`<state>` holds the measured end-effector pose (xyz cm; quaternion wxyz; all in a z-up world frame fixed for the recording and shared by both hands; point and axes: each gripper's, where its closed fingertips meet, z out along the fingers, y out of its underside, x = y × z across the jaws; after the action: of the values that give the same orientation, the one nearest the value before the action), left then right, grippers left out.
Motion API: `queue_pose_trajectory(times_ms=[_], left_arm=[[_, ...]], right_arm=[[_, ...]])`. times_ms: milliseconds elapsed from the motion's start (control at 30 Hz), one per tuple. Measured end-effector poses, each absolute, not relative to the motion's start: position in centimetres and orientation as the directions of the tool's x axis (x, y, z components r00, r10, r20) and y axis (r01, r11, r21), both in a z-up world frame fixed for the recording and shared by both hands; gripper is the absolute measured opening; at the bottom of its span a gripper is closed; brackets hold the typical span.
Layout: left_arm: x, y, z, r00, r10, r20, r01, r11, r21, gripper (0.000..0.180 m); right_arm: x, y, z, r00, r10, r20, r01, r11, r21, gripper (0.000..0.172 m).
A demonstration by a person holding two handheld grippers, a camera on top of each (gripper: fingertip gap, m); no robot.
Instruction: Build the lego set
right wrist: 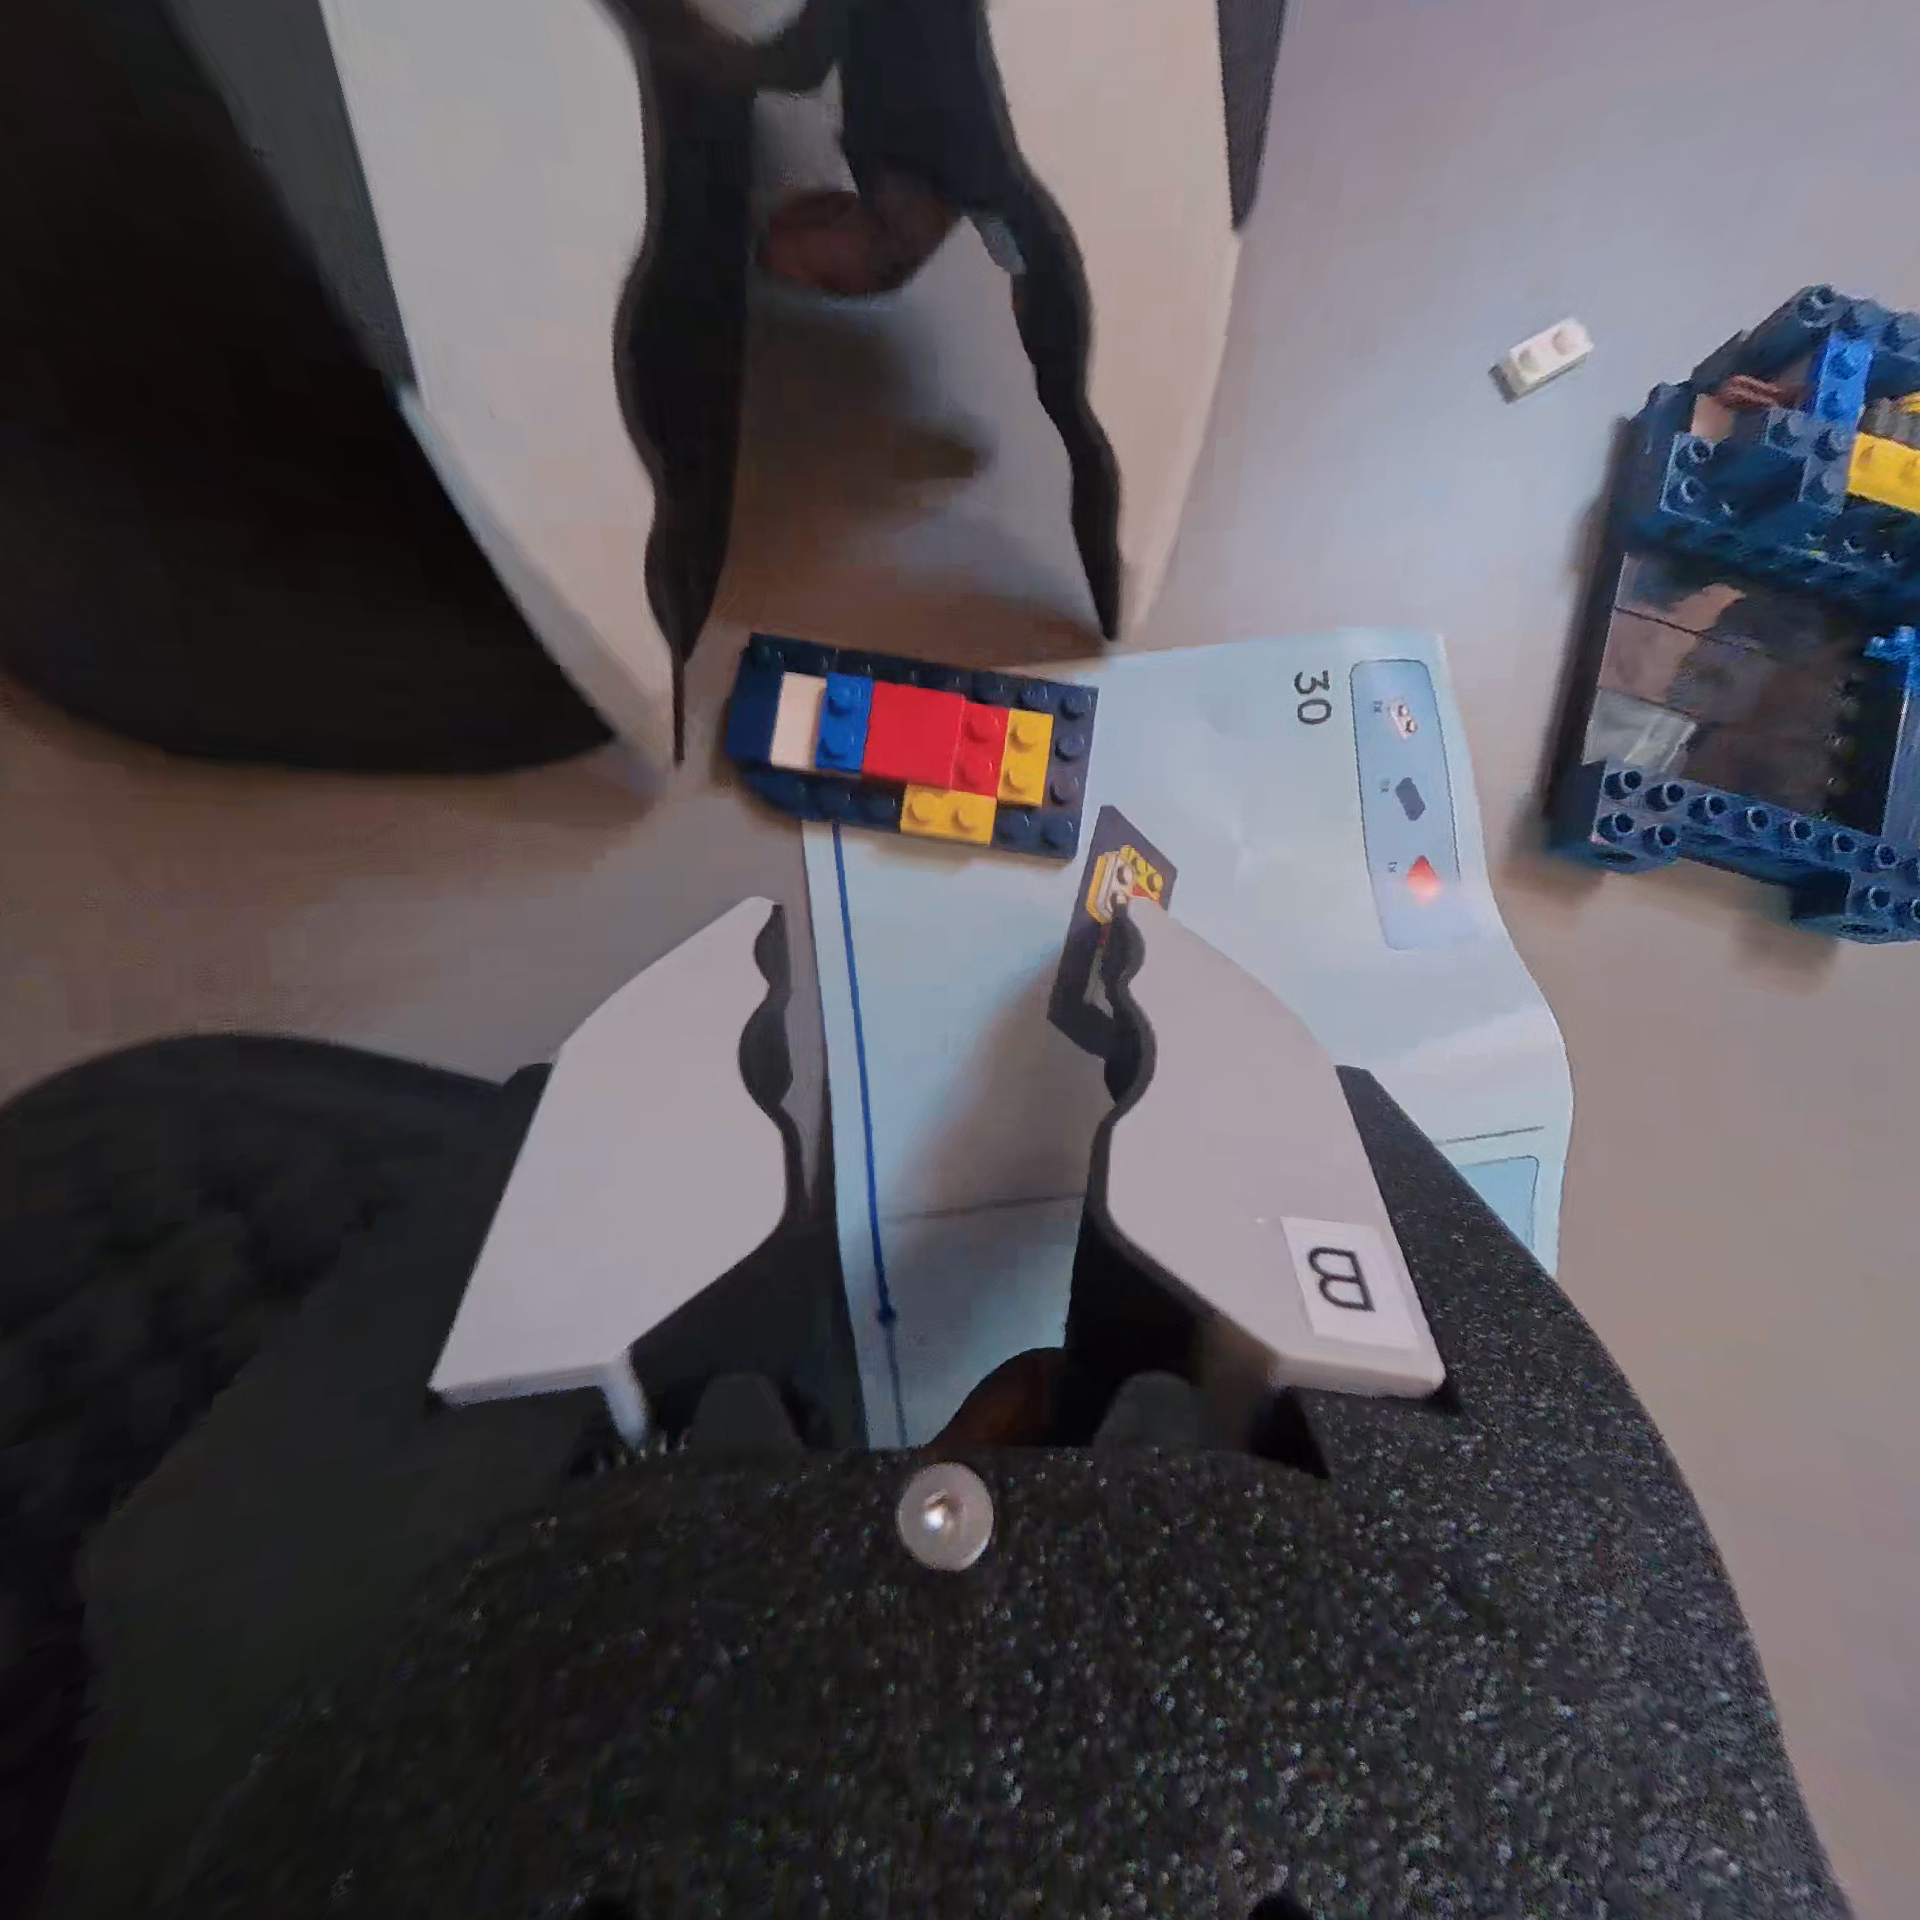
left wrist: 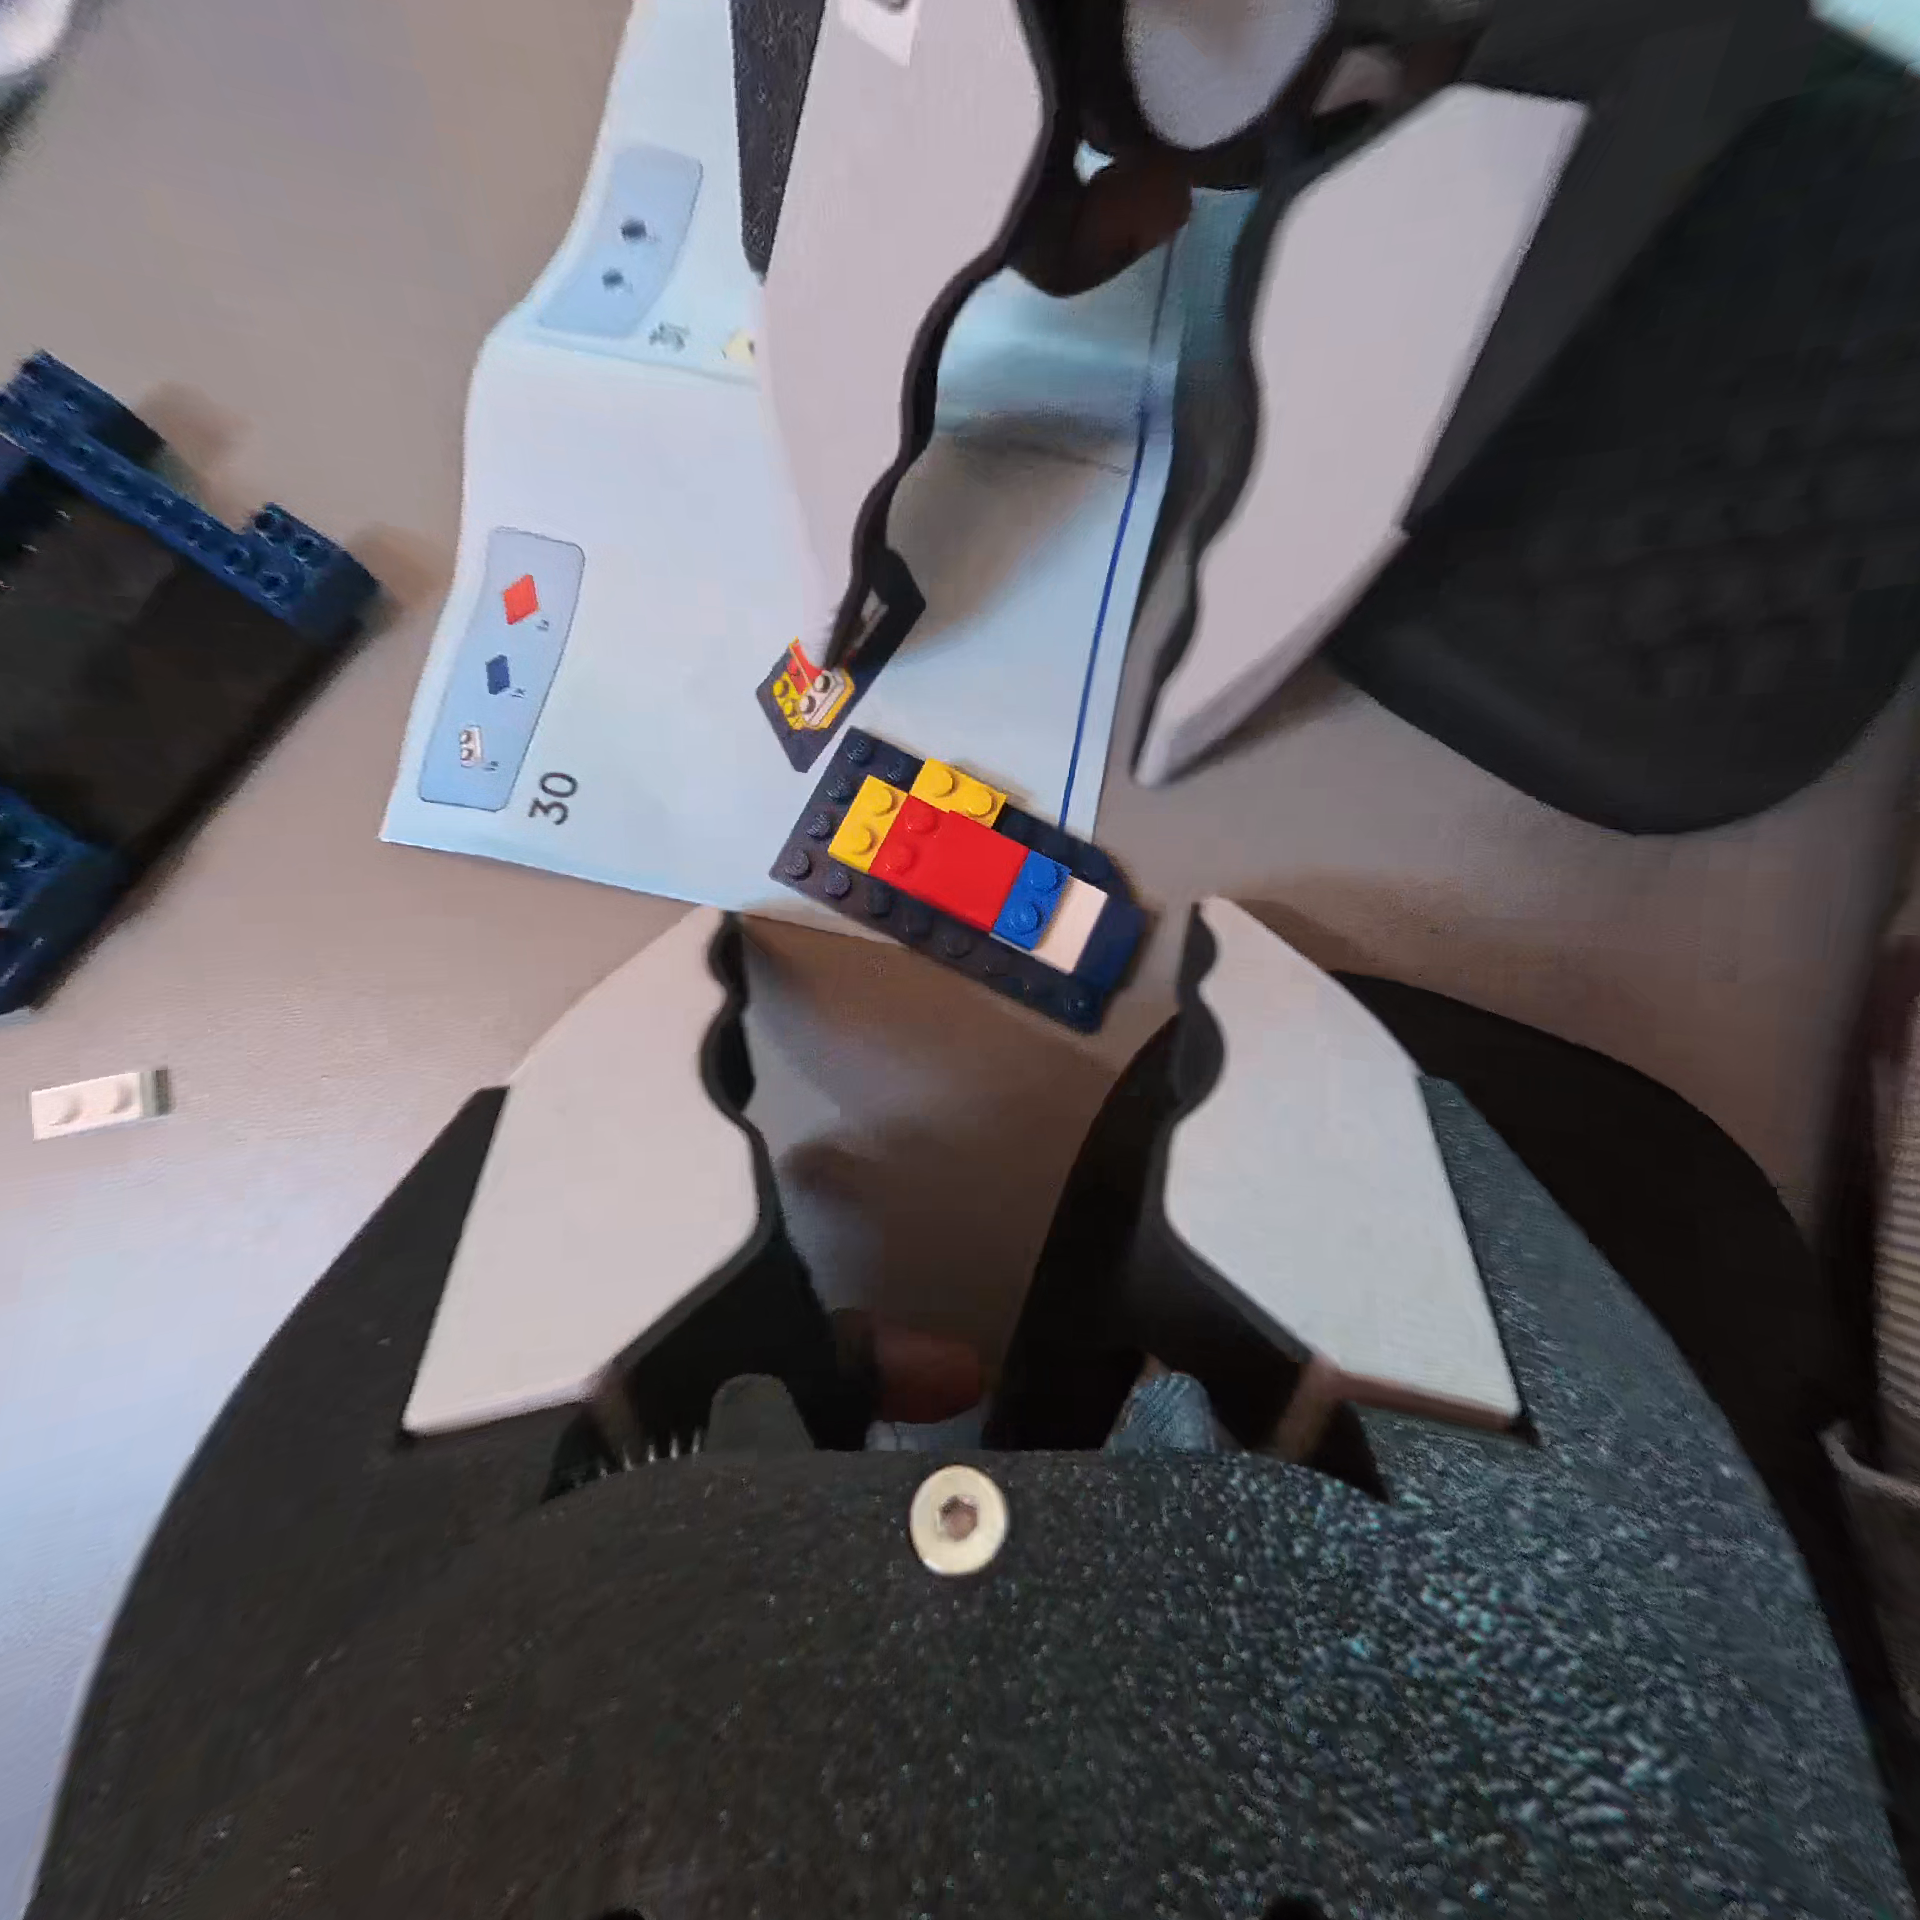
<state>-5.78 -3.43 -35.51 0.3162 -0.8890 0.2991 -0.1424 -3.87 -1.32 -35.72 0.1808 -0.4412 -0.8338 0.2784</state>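
1. A dark blue flat plate (left wrist: 956, 883) lies on the tan table (left wrist: 260, 260). It has yellow, red, blue and white bricks stuck on top.
2. One end of the plate rests on the near corner of a pale blue instruction sheet (left wrist: 623, 644). The other end is on the bare table.
3. The left gripper (left wrist: 961, 925) is wide open. Nothing is in its grip. The plate sits just past its two fingertips and they do not touch it.
4. The right gripper (right wrist: 961, 914) is open too and holds nothing. It faces the left gripper from the other side of the plate. The sheet shows between its fingers, and its right fingertip (right wrist: 1148, 925) is over a small printed picture of bricks (right wrist: 1127, 883) on the sheet.
5. In the left wrist view, a small white brick (left wrist: 99, 1103) lies alone on the table, far to the left.
6. Past it, on the left edge, is a big dark blue brick frame (left wrist: 156, 644). In the right wrist view the same frame (right wrist: 1756, 644) has some yellow bricks in it.
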Motion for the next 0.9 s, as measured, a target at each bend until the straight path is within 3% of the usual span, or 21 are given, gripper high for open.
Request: queue_pose_trajectory(times_ms=[33, 133, 267, 400, 567, 667, 733, 900], left_arm=[[-5.5, -3.2, -35.7, 0.779, -0.623, 0.064, -0.45, -0.628, -0.634, 0.084], [-4.9, -2.9, -35.6, 0.7, -0.715, 0.002, -0.547, -0.538, -0.641, 0.063], [-6.2, -3.2, -35.1, 0.51, -0.851, -0.124, -0.719, -0.343, -0.605, 0.063], [-6.7, -4.3, -33.8, 0.606, -0.795, -0.013, -0.649, -0.485, -0.586, 0.063], [-8.1, -3.6, -35.0, 0.832, -0.551, -0.064, -0.493, -0.682, -0.54, 0.066], [-7.7, -4.5, -35.7, 0.881, -0.473, -0.012, -0.407, -0.744, -0.53, 0.055], [-7.3, -4.7, -35.8, 0.857, -0.515, -0.017, -0.44, -0.713, -0.546, 0.04], [-7.7, -3.8, -35.4, 0.643, -0.764, -0.05, -0.646, -0.506, -0.571, 0.037]], right_arm=[[-4.1, -1.8, -35.7, -0.524, 0.85, 0.052, 0.64, 0.434, -0.634, 0.059], [-3.4, -4.1, -35.5, -0.544, 0.839, -0.02, 0.64, 0.399, -0.656, 0.048], [-2.3, -3.7, -34.7, -0.555, 0.831, -0.033, 0.636, 0.398, -0.661, 0.048], [-3.5, -1.9, -32.8, -0.609, 0.79, 0.068, 0.553, 0.484, -0.678, 0.047], [-6.3, -1.2, -34.2, -0.682, 0.729, 0.058, 0.525, 0.543, -0.655, 0.037], [-7.1, -2.3, -34.6, -0.744, 0.666, 0.047, 0.46, 0.562, -0.688, 0.037], [-7.4, -2.0, -35.4, -0.765, 0.64, 0.071, 0.446, 0.607, -0.658, 0.042], [-6.4, -1.7, -35.2, -0.744, 0.667, 0.039, 0.484, 0.578, -0.657, 0.045]])
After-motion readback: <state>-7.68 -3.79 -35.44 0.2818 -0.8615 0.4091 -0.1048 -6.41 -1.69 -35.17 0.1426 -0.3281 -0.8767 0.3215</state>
